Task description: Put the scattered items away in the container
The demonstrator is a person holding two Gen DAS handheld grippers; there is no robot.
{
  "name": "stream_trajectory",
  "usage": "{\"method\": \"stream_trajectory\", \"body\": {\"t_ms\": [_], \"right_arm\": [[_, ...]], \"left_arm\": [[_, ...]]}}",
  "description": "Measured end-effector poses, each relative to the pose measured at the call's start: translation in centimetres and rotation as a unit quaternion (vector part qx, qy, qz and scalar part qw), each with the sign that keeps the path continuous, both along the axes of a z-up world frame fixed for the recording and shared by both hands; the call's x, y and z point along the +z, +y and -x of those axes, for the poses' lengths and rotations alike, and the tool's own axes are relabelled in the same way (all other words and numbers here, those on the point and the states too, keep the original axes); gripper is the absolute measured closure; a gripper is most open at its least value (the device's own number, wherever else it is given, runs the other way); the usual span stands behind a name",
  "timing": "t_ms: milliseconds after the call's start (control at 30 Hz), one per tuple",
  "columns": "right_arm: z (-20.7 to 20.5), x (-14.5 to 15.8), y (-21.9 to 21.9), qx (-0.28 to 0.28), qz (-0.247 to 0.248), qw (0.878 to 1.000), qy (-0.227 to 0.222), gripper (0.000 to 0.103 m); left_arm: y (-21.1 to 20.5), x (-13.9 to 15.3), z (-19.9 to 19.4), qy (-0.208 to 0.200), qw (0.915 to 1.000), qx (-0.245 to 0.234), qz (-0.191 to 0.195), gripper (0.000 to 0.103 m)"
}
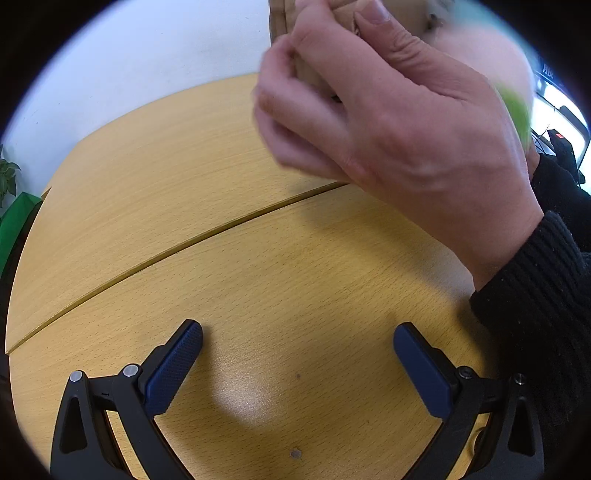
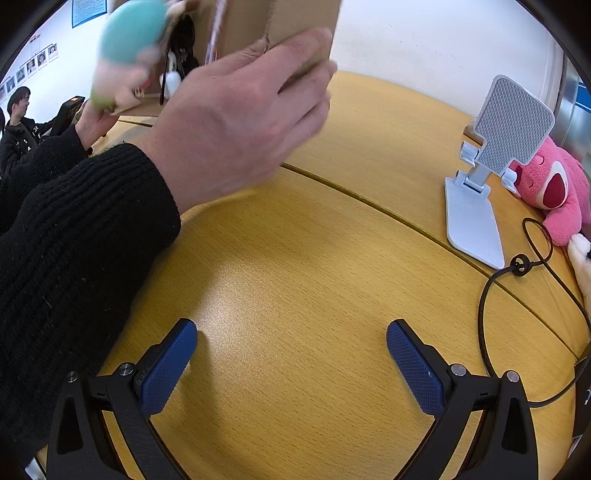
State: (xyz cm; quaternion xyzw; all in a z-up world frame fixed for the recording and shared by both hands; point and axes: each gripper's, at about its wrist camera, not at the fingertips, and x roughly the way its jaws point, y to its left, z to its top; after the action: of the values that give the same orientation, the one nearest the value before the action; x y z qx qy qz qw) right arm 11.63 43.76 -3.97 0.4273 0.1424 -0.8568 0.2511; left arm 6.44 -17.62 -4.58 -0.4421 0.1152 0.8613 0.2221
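Both the left gripper [image 1: 297, 365] and the right gripper [image 2: 291, 363] rest idle over the wooden table [image 2: 295, 258], jaws apart and empty — bare hands [image 2: 240, 122] hold the cardboard box [image 2: 291, 22] aloft, tilted, apparently to tip out the plush toys [image 2: 129, 44] for scattering.

Wooden table [image 2: 295, 277], white phone stand [image 2: 476, 206], pink plush [image 2: 557, 184], black cable [image 2: 487, 295]

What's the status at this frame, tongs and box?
Left tongs and right tongs open, empty, low over the table. Bare hand holds the cardboard box up; toys blurred beside it. Phone stand, cable at right.
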Motion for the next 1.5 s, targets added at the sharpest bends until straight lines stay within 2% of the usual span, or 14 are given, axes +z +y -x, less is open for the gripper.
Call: {"method": "stream_trajectory", "body": {"t_ms": [1500], "right_arm": [[-0.3,-0.3,0.6,-0.001,0.000,1.000,0.000,0.000]], "left_arm": [[-0.3,0.9,1.2,0.000,1.0000,0.001,0.000,0.000]]}}
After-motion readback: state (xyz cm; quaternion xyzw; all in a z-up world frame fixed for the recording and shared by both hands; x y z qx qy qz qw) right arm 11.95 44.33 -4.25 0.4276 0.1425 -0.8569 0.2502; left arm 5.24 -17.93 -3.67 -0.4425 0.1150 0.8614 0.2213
